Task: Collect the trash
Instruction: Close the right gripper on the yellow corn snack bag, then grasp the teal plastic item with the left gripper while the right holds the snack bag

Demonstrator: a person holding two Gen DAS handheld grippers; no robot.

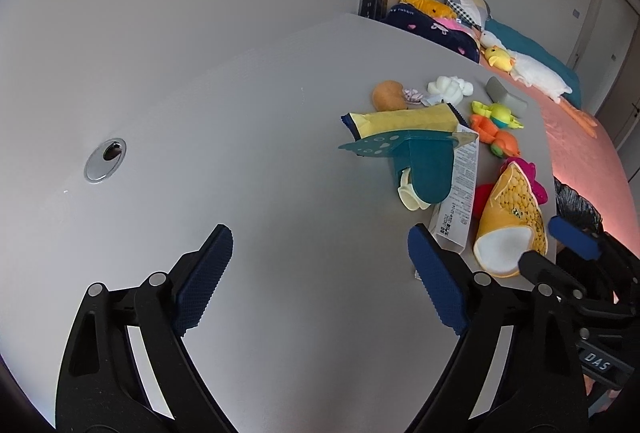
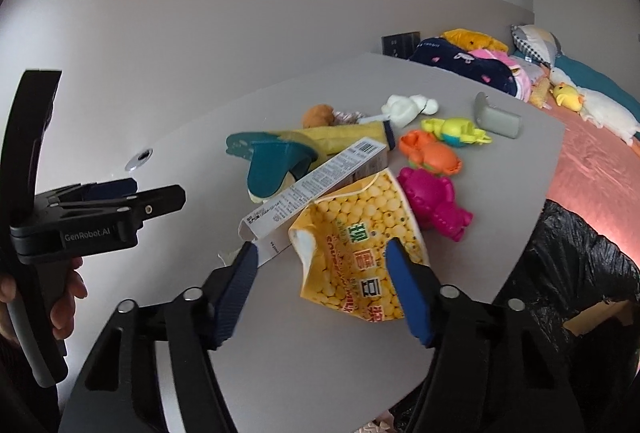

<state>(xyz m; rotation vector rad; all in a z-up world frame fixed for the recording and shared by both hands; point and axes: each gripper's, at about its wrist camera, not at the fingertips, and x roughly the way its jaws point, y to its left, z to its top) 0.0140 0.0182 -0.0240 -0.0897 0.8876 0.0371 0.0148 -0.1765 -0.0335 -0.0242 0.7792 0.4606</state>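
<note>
From my right wrist camera, the right gripper (image 2: pixel 320 293) is spread wide with nothing between its blue pads (image 2: pixel 410 297). It points down and forward over the near part of the grey table (image 2: pixel 320 373), and the yellow corn snack bag (image 2: pixel 360 245) lies crumpled on the table right ahead, its near end showing between the two fingers. I cannot tell whether a pad touches the bag. Leaning across the bag's far left edge is a long white carton (image 2: pixel 316 185) with printed text and a barcode.

The left gripper (image 2: pixel 120 201) shows side-on at the left of that view, held level over the table by the person's left hand (image 2: pixel 64 293), which wraps the grip below it. In its own camera the left gripper (image 1: pixel 320 253) is also wide open and holds nothing, aimed over bare table, with the carton (image 1: pixel 460 185) just beyond its right pad (image 1: pixel 438 281).

Behind the carton sits a teal slipper-like item (image 2: pixel 276 165) over a yellow pouch (image 2: pixel 340 133). To the right are a pink toy (image 2: pixel 434 201), an orange toy (image 2: pixel 430 153) and a yellow-green toy (image 2: pixel 456 129). Further back are a brown ball (image 2: pixel 318 115), a white plush (image 2: pixel 408 109) and a grey block (image 2: pixel 498 121).

A black trash bag (image 2: pixel 572 265) hangs open just off the table's right edge. Beyond it a bed (image 2: pixel 600 173) carries pillows and a white goose plush (image 2: pixel 604 109).
</note>
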